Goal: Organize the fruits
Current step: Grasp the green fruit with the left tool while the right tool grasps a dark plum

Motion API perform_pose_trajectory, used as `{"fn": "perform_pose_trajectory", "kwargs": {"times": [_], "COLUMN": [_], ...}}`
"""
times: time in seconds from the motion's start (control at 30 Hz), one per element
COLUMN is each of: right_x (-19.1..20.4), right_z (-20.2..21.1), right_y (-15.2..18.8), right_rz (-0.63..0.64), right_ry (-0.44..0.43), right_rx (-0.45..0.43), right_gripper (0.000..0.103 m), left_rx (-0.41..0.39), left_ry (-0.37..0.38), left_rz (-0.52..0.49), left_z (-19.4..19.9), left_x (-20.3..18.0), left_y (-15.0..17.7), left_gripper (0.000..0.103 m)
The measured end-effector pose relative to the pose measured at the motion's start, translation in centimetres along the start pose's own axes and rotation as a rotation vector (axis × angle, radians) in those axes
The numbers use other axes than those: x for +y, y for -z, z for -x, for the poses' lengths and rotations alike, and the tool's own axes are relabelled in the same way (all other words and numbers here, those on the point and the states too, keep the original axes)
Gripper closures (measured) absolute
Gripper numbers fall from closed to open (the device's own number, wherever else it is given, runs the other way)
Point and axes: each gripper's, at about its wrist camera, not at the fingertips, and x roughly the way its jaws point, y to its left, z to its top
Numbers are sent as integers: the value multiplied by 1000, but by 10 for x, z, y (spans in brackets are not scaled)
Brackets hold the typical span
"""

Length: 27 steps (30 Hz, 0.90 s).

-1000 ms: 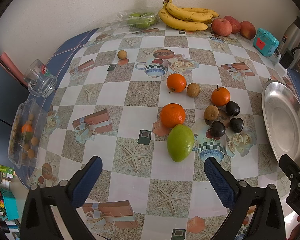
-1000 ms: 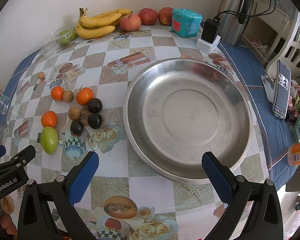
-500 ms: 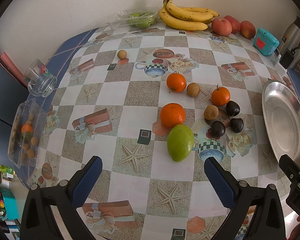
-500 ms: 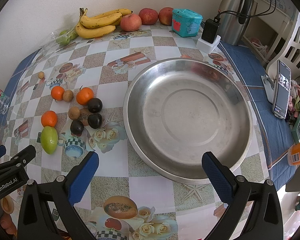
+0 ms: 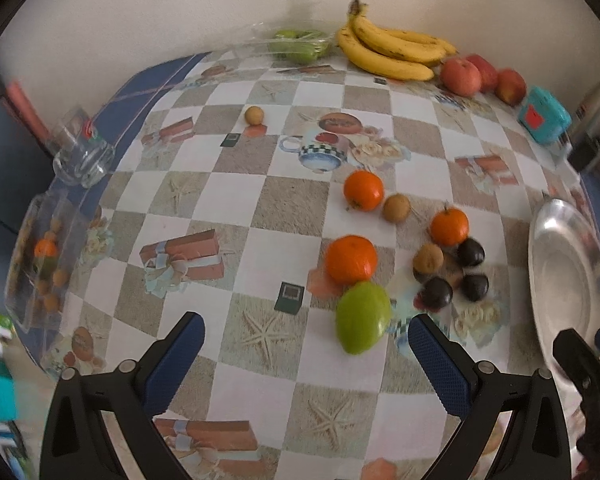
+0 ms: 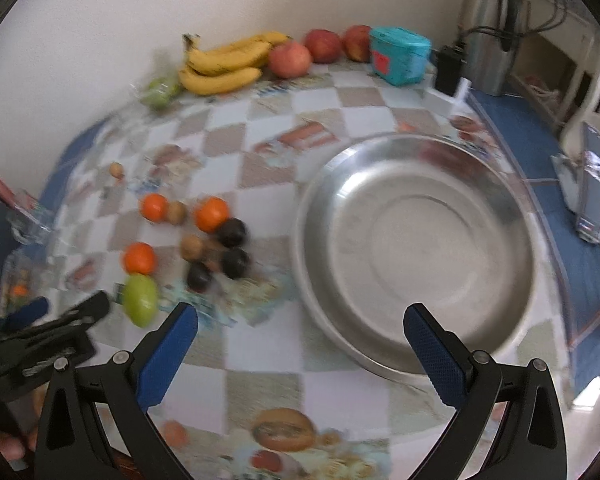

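Left wrist view: the left gripper (image 5: 306, 354) is spread wide, holding nothing, low in frame. Just above it lies the green mango (image 5: 363, 317), touching an orange (image 5: 351, 259); dark fruits (image 5: 437, 292) cluster to the right.

Right wrist view, blurred: the right gripper (image 6: 300, 334) gapes empty too, the steel basin (image 6: 416, 252) filling centre-right, the mango (image 6: 140, 299) at lower left.

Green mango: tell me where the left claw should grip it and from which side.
Grip the green mango across its narrow middle, coming down from above at the near end. It lies flat, long axis running away from the left claw, with an orange touching its far end, so the flanks are the free sides.
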Motion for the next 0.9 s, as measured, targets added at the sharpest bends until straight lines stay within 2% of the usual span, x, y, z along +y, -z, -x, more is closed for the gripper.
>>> {"fn": "perform_pose_trajectory", "kwargs": {"times": [0.13,0.27,0.4,0.53,0.67,0.77,0.9], "right_x": [11,14,14,11,9,9,10], "right_z": [-2,-14,-22,-18,-25,-33,-40], "right_y": [-10,-19,-24,-28,-31,-34,-37], "right_rz": [24,-18,-35,-41,-50,-55,-47], "right_ry": [-10,-47,-11,-15,-5,-19,-27], "right_rx": [-41,-10,-6,-53,-23,10,1], "right_gripper": [0,0,0,0,0,0,1], "left_rx": [7,-32,-35,-63,-61,-43,-51], "left_ry": [-3,-5,-13,-31,-11,-9,2], "left_rz": [55,82,92,91,111,92,64], "left_z": [-7,-8,-10,-10,-11,-15,-19], "left_x": [9,13,10,8,10,7,3], "left_y": [-9,-14,-23,-30,-36,-37,-37], "left_gripper": [0,0,0,0,0,0,0]}}
